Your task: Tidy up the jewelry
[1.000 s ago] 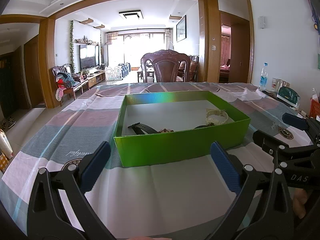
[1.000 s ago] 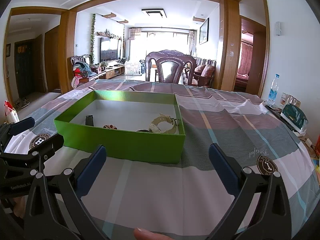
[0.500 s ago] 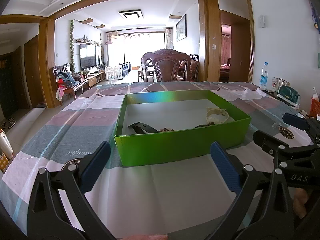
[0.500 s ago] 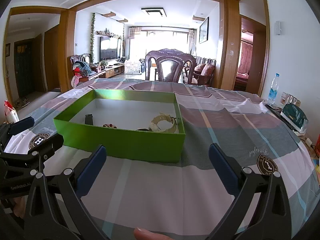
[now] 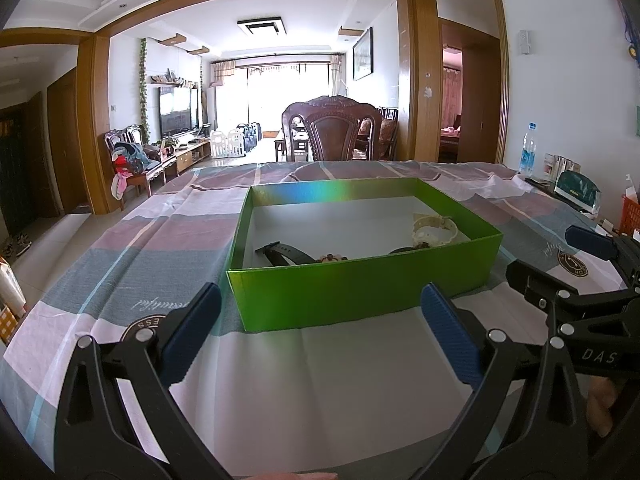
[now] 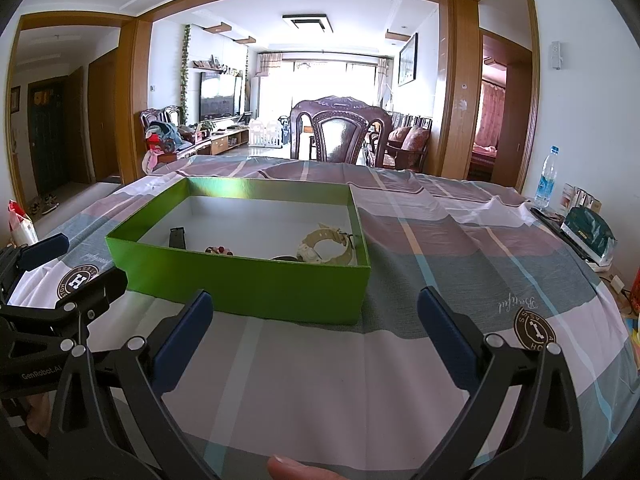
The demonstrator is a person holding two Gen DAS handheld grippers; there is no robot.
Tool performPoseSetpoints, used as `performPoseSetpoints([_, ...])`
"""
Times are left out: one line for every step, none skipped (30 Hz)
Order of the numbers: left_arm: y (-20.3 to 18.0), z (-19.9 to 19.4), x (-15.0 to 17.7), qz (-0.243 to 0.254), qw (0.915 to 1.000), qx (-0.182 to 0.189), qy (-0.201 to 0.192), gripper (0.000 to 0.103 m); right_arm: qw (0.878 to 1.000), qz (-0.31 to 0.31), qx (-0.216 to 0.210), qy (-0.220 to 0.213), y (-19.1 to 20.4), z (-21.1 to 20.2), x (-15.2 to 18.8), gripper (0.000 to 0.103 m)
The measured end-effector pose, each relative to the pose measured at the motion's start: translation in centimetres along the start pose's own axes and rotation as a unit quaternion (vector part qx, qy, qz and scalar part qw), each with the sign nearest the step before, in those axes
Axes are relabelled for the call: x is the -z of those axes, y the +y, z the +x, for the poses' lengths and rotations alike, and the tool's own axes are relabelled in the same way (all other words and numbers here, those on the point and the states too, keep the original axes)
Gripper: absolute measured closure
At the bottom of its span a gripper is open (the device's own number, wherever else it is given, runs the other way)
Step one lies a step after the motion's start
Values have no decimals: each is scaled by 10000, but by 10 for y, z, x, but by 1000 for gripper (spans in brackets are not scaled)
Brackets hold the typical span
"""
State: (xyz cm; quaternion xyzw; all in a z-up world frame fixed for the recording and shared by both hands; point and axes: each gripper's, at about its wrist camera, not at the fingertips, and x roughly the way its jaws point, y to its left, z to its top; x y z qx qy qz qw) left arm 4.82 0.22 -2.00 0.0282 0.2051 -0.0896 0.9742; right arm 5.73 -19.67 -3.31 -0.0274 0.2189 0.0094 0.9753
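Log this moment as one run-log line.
left tongs: open, empty | right tongs: open, empty | green box: holds cream watch, black strap, beads | phase: pre-reach

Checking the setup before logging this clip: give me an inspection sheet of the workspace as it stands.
Surface: striped tablecloth, creased.
Job's things: green box, open, holding a cream watch, a black strap and a beaded piece.
Clutter: water bottle and dark green packet at the right edge.
Grippers: left claw and right claw open, empty, short of the box.
Cables: nothing seen.
Surroundings: carved wooden chair behind table.
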Motion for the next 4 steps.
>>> performPoseSetpoints([0,0,1,-1,10000,0,9,4,10000,2,-2,3,0,0,0,3])
performPoseSetpoints([0,1,3,-1,10000,0,16,4,10000,2,-2,8,0,0,1,3])
performPoseSetpoints([0,1,4,0,10000,-2,16,4,10000,3,-3,13,0,0,1,3])
performPoseSetpoints([0,1,4,-1,10000,-1,12,4,10000,4,-4,12,0,-1,1,3])
